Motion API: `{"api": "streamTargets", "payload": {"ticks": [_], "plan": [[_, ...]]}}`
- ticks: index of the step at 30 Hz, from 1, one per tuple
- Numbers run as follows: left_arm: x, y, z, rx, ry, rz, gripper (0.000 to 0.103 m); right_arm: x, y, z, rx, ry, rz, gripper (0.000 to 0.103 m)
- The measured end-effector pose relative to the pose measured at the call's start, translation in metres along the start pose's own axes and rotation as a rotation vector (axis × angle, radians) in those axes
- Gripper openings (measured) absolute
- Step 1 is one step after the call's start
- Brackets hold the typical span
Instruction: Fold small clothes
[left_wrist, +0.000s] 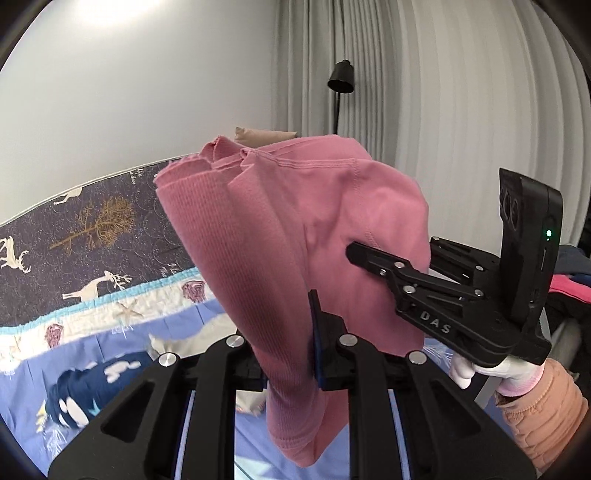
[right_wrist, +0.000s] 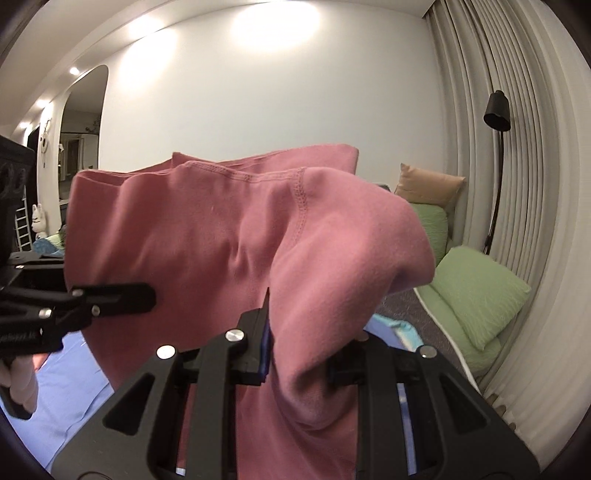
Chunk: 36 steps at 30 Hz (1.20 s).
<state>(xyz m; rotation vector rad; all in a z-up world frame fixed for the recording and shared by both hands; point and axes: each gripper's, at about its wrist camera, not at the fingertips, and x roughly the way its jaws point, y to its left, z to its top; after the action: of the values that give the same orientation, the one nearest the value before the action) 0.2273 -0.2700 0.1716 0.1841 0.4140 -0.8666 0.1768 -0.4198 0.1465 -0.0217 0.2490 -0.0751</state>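
Observation:
A pink ribbed garment (left_wrist: 295, 229) hangs bunched in the air above the bed, held from two sides. In the left wrist view my left gripper (left_wrist: 288, 328) is shut on its lower part; one blue-padded finger (left_wrist: 317, 339) shows and the cloth hides the other. My right gripper (left_wrist: 369, 254) bites the garment's right side, one finger lying on the cloth. In the right wrist view the garment (right_wrist: 229, 229) fills the middle. There my right gripper (right_wrist: 303, 332) is shut on a fold, and my left gripper (right_wrist: 144, 293) grips the left edge.
Below lies the bed with a deer-patterned quilt (left_wrist: 92, 229) and a dark blue garment (left_wrist: 81, 391) on it. Green pillows (right_wrist: 480, 291), a black floor lamp (right_wrist: 496, 110) and curtains stand on the right. A gloved hand and peach sleeve (left_wrist: 543, 406) hold the right gripper.

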Motion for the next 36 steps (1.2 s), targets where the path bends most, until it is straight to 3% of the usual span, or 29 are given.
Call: {"api": "streamTargets", "payload": {"ticks": [6, 9, 10, 11, 12, 14, 16, 21, 22, 24, 25, 26, 27, 30, 33, 36], "plan": [[0.056, 0.047, 0.007, -0.071, 0.036, 0.050, 0.017, 0.079, -0.004, 0.013, 0.001, 0.036, -0.003, 0.022], [0.100, 0.080, -0.002, -0.115, 0.081, 0.115, 0.021, 0.144, 0.000, 0.008, -0.012, 0.108, -0.013, 0.024], [0.117, 0.093, -0.008, -0.129, 0.110, 0.140, 0.023, 0.170, 0.002, 0.003, -0.022, 0.147, -0.037, 0.027], [0.142, 0.110, -0.019, -0.146, 0.159, 0.203, 0.035, 0.188, 0.002, -0.001, -0.034, 0.180, -0.072, 0.044], [0.157, 0.122, -0.030, -0.162, 0.194, 0.260, 0.044, 0.218, 0.002, -0.015, -0.055, 0.250, -0.168, 0.059], [0.185, 0.146, -0.063, -0.197, 0.292, 0.321, 0.044, 0.239, 0.000, -0.039, -0.037, 0.312, -0.210, 0.058], [0.193, 0.155, -0.091, -0.210, 0.339, 0.311, 0.044, 0.243, -0.007, -0.074, 0.050, 0.355, -0.178, 0.058], [0.171, 0.150, -0.150, -0.178, 0.391, 0.236, 0.057, 0.199, -0.015, -0.147, 0.152, 0.423, -0.092, 0.060], [0.159, 0.144, -0.160, -0.166, 0.386, 0.217, 0.058, 0.177, -0.018, -0.161, 0.168, 0.424, -0.085, 0.062], [0.132, 0.124, -0.176, -0.142, 0.359, 0.178, 0.063, 0.146, -0.021, -0.175, 0.178, 0.412, -0.099, 0.077], [0.117, 0.111, -0.182, -0.131, 0.338, 0.163, 0.063, 0.121, -0.021, -0.181, 0.185, 0.388, -0.103, 0.079], [0.099, 0.097, -0.189, -0.119, 0.312, 0.155, 0.072, 0.093, -0.012, -0.185, 0.190, 0.360, -0.100, 0.080], [0.084, 0.085, -0.193, -0.113, 0.288, 0.158, 0.085, 0.067, -0.009, -0.187, 0.192, 0.328, -0.107, 0.084], [0.043, 0.054, -0.198, -0.093, 0.191, 0.190, 0.101, 0.010, 0.002, -0.182, 0.185, 0.245, -0.158, 0.098], [0.004, 0.022, -0.197, -0.073, 0.104, 0.223, 0.102, -0.038, 0.023, -0.165, 0.170, 0.173, -0.195, 0.101], [-0.030, 0.000, -0.193, -0.084, 0.063, 0.264, 0.102, -0.067, 0.042, -0.148, 0.157, 0.207, -0.196, 0.101]]}}
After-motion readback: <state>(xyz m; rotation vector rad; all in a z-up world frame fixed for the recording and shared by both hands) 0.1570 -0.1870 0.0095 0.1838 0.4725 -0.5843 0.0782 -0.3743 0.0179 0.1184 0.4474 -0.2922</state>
